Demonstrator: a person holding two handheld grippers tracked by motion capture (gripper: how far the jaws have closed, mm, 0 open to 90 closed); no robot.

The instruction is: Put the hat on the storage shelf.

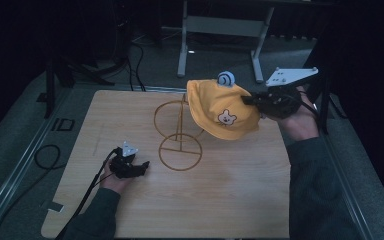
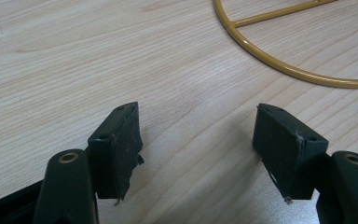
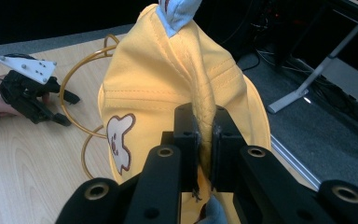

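The right gripper (image 1: 250, 100) holds a yellow hat (image 1: 223, 110) above the far right part of the wooden table (image 1: 240, 200). Its jaws are clenched on a fold of the hat's fabric: in the right gripper view the two black pads press together with a ridge of yellow cloth (image 3: 204, 140) pinched between them. The hat hangs straight off the jaw tips and spreads away from the gripper, so that most of its body lies ahead of the jaws and to their left. A bear-face patch (image 3: 119, 140) sits on the hat's side, just left of the jaws, and a pale blue ear-like tab (image 3: 177, 14) stands at the hat's far end, directly beyond the grip.

In the high view the hat is lifted clear of the tabletop, with its left edge over the upper loop of a gold wire stand (image 1: 179, 135). The stand's round base ring lies flat on the table, below and left of the hat, well apart from the right gripper.

The left gripper (image 1: 142, 166) rests low on the table, near the left of the stand's base ring. Its jaws are spread wide with only bare wood between them (image 2: 198, 154). The ring (image 2: 279, 60) curves past just beyond the right-hand jaw, not touching it. The hat is well apart from this gripper, up and to its right.
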